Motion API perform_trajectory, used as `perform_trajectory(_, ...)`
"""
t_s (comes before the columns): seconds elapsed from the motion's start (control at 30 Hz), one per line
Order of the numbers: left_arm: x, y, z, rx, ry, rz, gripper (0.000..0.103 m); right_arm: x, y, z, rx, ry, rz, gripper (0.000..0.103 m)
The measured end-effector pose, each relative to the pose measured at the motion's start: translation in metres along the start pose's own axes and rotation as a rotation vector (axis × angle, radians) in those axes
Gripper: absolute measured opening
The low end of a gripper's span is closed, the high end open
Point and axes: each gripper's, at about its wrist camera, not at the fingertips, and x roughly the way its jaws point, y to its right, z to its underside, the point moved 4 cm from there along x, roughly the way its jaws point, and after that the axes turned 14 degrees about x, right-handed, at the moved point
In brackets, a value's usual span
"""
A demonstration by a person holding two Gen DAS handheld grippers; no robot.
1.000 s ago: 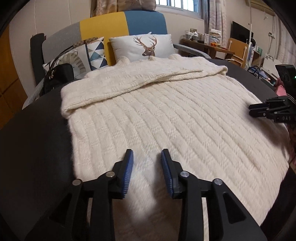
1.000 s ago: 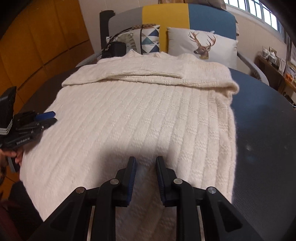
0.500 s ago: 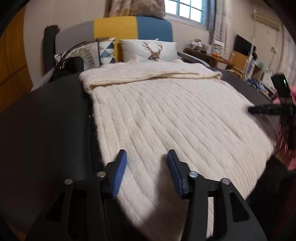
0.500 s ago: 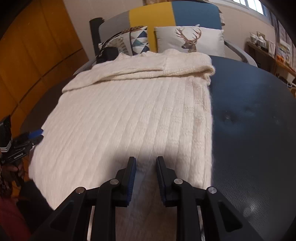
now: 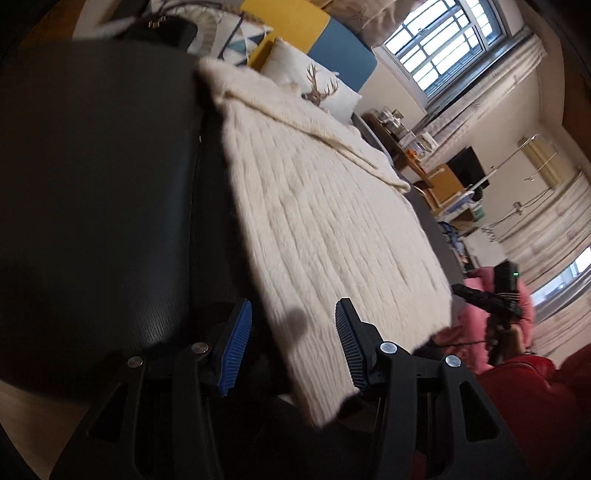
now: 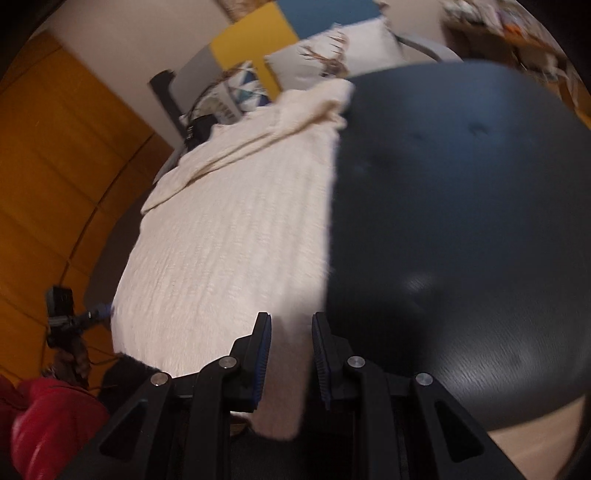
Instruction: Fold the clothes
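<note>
**Cream sweater lies flat on the dark table, a gripper at each near corner**

The cream knit sweater (image 5: 325, 221) lies spread over the round dark table (image 5: 92, 184), its far end folded over just in front of the deer-print cushion (image 5: 317, 86) on the colour-block sofa (image 6: 255, 33). Its near hem runs along the table's near edge.

The left gripper (image 5: 291, 339) hangs over the sweater's near left corner. Its jaws have just been opening and stand spread apart; the corner of the knit shows between the blue pads (image 5: 236, 350), with clear gaps on both sides, so nothing is pinched.

The right gripper (image 6: 290, 354) sits at the sweater's near right corner, where knit meets bare table. Its jaws are narrowly parted, and a strip of the hem shows in the gap between them; whether the pads press on the fabric cannot be told, as the view is blurred.

A red sleeve (image 6: 51, 417) shows beside the near hem.
</note>
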Motion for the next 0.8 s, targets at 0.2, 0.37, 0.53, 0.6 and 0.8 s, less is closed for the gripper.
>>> perform_trajectory(0.2,-0.001,0.005,0.008,-0.057,0.008,0.113,0.063,0.002,0.021,0.008,0.117,-0.068,-0.090,0.027)
perform_trajectory(0.37,0.002,0.006,0.009,-0.123,-0.001,0.192,0.068,0.009,0.021,0.009,0.171,-0.092,-0.196,0.030)
perform_trajectory(0.53,0.009,0.011,0.013,-0.156,-0.028,0.255,0.069,0.019,0.016,0.009,0.186,-0.127,-0.269,0.031)
perform_trajectory(0.6,0.009,0.010,0.012,-0.172,-0.023,0.273,0.071,0.024,0.014,0.008,0.198,-0.143,-0.307,0.031)
perform_trajectory(0.8,0.019,0.010,0.001,-0.250,-0.007,0.349,0.081,0.043,0.004,0.005,0.222,-0.205,-0.394,0.032)
